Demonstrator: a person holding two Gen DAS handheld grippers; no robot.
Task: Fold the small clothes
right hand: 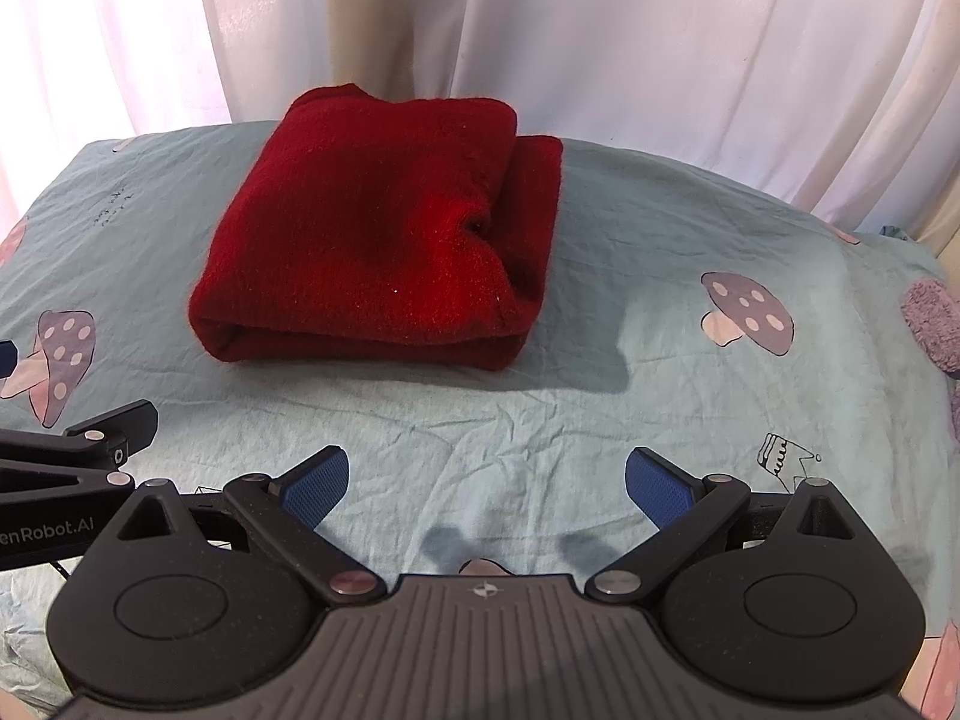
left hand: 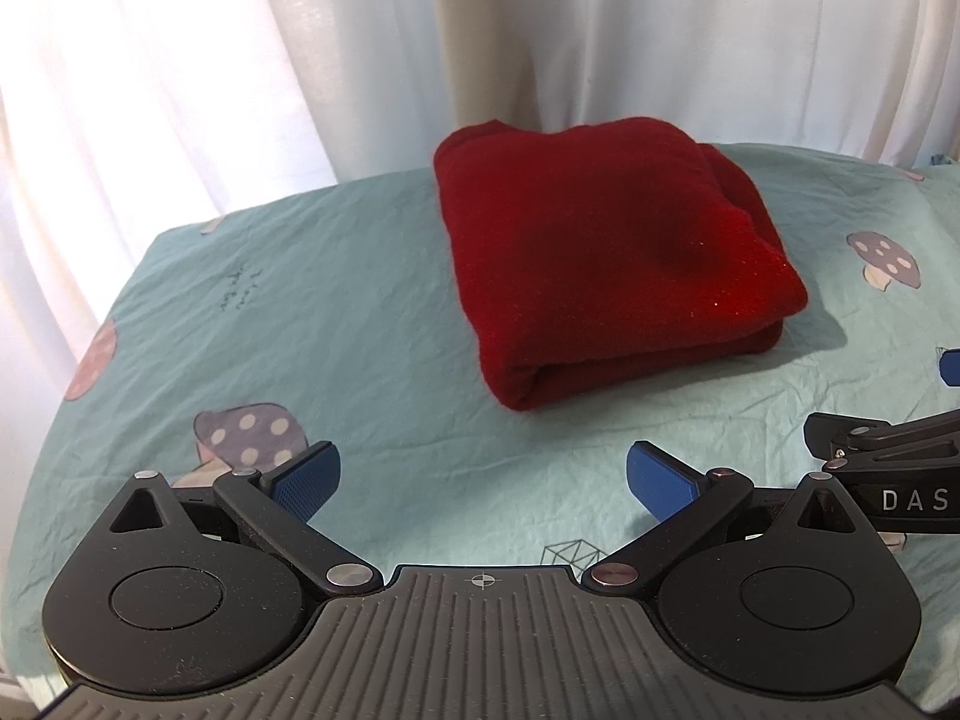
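Note:
A dark red knitted garment (left hand: 600,258) lies folded into a thick rectangular bundle on the pale teal mushroom-print sheet (left hand: 360,324). It also shows in the right wrist view (right hand: 378,240), with a folded layer sticking out on its right side. My left gripper (left hand: 483,480) is open and empty, held back from the bundle's near edge. My right gripper (right hand: 486,483) is open and empty, also short of the bundle. Each gripper shows at the edge of the other's view: the right one (left hand: 888,450), the left one (right hand: 78,450).
White and beige curtains (left hand: 300,48) hang close behind the table's far edge. A fuzzy mauve cloth (right hand: 933,324) lies at the right edge of the sheet. The sheet (right hand: 600,408) is wrinkled between the grippers and the bundle.

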